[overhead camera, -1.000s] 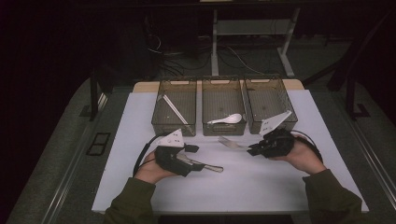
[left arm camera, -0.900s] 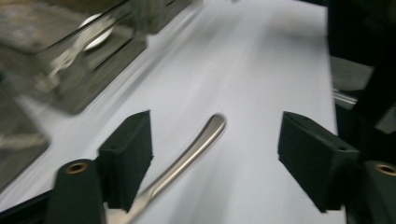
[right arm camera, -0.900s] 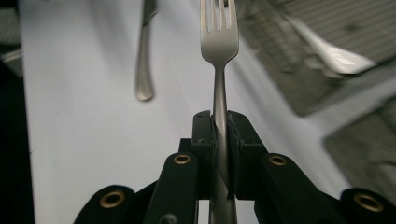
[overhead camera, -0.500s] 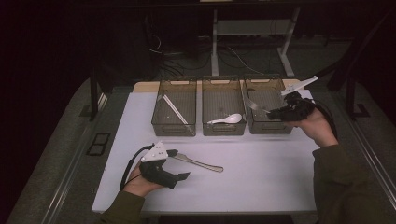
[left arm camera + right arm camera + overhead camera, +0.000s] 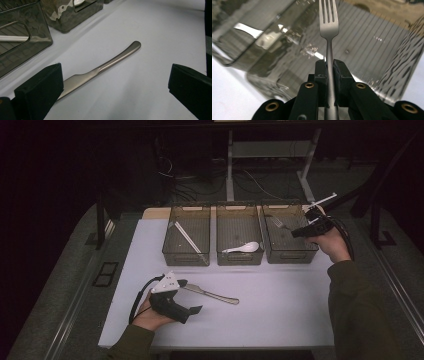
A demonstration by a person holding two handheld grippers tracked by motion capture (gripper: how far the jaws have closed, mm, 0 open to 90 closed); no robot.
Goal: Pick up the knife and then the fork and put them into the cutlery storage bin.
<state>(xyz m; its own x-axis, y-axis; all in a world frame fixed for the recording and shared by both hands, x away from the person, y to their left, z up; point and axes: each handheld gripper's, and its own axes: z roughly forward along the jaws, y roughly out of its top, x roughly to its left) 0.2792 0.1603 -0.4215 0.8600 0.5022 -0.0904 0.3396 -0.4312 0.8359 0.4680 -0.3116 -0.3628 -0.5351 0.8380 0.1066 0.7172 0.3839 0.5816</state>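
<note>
Since the last frame, the right gripper [image 5: 299, 232] has carried its clamped fork [image 5: 329, 27] further over the right bin [image 5: 300, 255]. Next: lower and release. Left gripper [image 5: 186, 285] waits wide open around the knife [image 5: 100, 70] near left.

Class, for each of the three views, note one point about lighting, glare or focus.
High view: dark surroundings, only the white table lit. Left gripper view: knife sharp, near pads soft. Right gripper view: glare streaks on the clear bin, fork crisp.
</note>
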